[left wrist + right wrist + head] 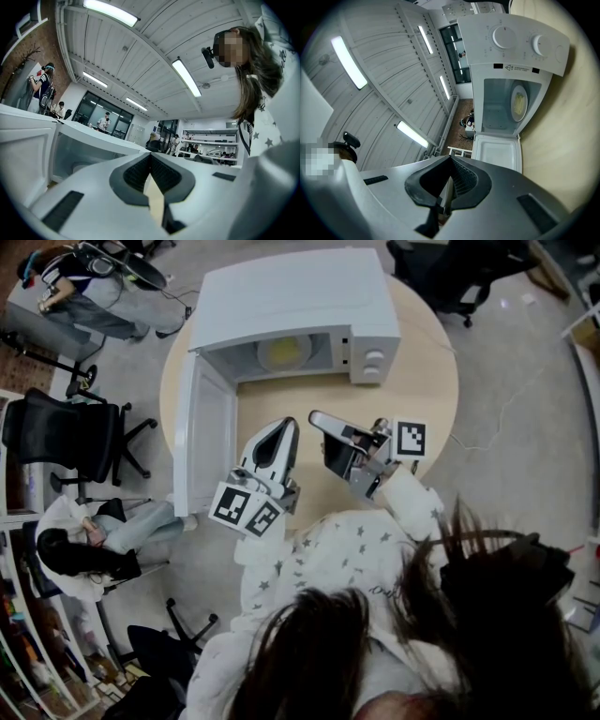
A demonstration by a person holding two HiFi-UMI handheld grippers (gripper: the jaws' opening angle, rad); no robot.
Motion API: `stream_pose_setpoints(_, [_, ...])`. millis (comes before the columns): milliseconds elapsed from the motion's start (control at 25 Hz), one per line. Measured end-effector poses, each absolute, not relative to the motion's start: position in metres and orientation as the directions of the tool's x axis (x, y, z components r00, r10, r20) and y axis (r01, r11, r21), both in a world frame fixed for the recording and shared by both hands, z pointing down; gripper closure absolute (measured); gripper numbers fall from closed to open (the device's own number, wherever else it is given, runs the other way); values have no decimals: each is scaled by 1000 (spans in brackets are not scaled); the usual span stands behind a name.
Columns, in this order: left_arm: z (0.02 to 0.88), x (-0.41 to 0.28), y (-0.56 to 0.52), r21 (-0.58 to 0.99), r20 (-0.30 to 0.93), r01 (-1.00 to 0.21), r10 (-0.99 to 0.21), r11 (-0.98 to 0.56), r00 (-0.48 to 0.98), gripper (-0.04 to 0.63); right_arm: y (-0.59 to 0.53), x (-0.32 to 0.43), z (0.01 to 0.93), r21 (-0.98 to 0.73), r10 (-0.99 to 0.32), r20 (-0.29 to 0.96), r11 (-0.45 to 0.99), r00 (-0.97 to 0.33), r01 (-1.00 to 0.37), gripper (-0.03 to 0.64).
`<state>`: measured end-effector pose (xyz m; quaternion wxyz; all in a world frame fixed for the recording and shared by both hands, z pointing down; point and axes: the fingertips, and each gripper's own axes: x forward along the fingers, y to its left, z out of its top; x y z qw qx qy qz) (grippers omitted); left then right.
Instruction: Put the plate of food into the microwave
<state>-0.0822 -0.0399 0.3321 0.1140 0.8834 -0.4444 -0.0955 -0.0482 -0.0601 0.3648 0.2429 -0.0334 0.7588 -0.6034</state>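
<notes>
My left tool and right tool both hang over the round counter, each with its jaws pressed together and nothing pinched between them. The plate of food sits inside the white microwave, whose door stands swung open. Beneath the two dials, a small label with an arrow carries print too tiny to read.

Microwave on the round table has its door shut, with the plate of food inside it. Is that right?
Not quite: the microwave door is swung open, as the head view shows. The plate of food does sit inside.
</notes>
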Motion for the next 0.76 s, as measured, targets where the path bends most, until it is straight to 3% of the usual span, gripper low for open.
stream_pose_setpoints(760, [328, -83, -36, 273, -73, -768, -809, -579, 583, 594, -56, -51, 361, -926, -333, -339, 282, -880, 250, 611])
